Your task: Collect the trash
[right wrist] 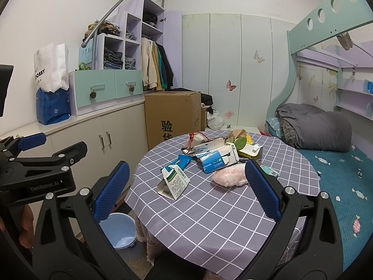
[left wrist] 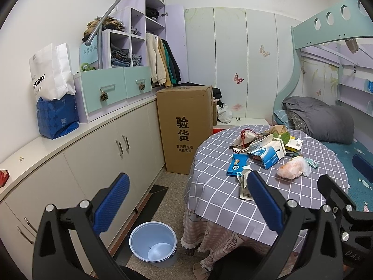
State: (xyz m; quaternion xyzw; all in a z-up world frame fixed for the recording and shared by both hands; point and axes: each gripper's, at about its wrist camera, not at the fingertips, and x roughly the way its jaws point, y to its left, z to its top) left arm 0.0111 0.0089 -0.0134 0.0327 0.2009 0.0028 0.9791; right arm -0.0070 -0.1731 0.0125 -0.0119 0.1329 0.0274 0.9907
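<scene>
Even, soft indoor light fills both views, with only faint shadows. Focus is sharp throughout. Fisheye distortion bends straight lines near the edges, and the corners are vignetted black.

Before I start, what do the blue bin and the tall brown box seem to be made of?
The blue bin looks like smooth moulded plastic: even colour, soft sheen inside. The tall brown box looks like matte corrugated cardboard, with folded top flaps and printed black characters.
</scene>
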